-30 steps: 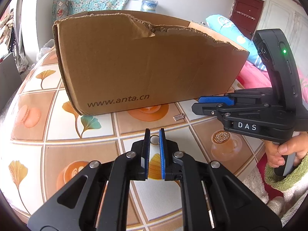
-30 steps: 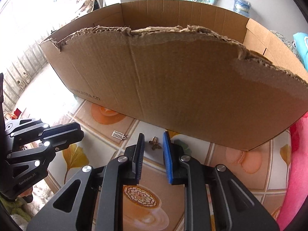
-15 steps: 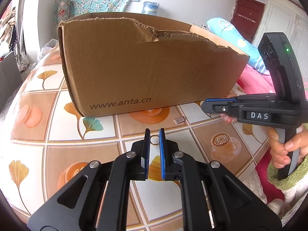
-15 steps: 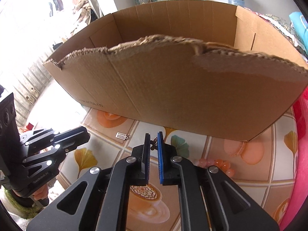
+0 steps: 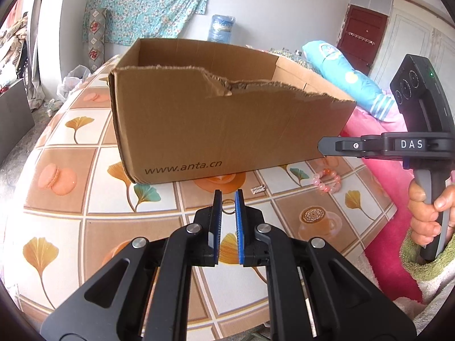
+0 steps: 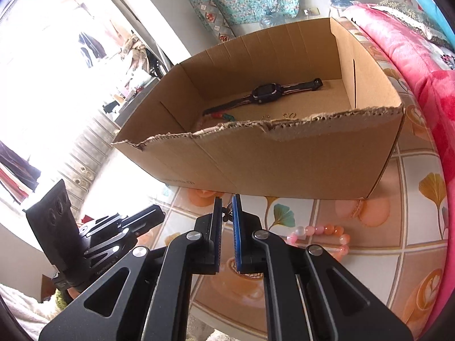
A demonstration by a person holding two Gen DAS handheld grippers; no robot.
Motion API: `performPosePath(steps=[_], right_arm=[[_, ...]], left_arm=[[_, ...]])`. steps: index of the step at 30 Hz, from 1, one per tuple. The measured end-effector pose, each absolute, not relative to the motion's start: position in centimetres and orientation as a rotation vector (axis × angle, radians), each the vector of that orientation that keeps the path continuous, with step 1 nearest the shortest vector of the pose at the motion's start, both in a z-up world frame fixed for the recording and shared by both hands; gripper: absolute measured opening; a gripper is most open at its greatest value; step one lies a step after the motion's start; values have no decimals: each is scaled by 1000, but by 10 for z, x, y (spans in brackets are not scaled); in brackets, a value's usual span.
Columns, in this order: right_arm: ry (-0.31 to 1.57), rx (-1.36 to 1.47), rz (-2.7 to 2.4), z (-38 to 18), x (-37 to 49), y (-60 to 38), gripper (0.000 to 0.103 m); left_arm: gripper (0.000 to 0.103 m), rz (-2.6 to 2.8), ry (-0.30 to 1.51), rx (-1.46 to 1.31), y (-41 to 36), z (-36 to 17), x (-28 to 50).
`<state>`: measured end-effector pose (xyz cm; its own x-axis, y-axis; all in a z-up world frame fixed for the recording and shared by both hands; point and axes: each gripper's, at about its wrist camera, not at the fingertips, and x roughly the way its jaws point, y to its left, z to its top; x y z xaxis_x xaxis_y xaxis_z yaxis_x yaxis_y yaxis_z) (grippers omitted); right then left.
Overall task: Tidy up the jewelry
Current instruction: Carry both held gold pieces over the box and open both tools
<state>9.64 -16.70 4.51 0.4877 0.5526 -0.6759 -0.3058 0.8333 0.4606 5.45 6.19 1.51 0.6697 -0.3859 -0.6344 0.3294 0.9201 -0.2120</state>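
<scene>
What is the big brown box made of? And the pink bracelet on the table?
The box looks like plain matte corrugated cardboard: its torn top edge shows the wavy layer. The bracelet seems to be glossy, see-through pink and orange beads, perhaps glass, stone or plastic.

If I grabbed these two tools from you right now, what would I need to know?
Left tool: shut on a small gold ring.
Right tool: shut on a tiny dark charm.
Cardboard box: a watch and some beads already lie inside.
Left on the table: pink bead bracelet and a small silver piece.
Next, probably: drop both held pieces into the box.
</scene>
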Motion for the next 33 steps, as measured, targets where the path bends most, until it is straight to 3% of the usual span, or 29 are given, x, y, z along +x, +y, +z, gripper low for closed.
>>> performPosePath(steps=[22, 27, 33], right_arm=[[715, 231, 599, 128, 98, -170, 7], [722, 178, 569, 135, 124, -169, 7], [789, 106, 504, 120, 165, -173, 7]], left_arm=[[8, -510, 472, -117, 68, 129, 42], [8, -540, 501, -136, 58, 141, 82], [8, -559, 662, -134, 25, 123, 145]])
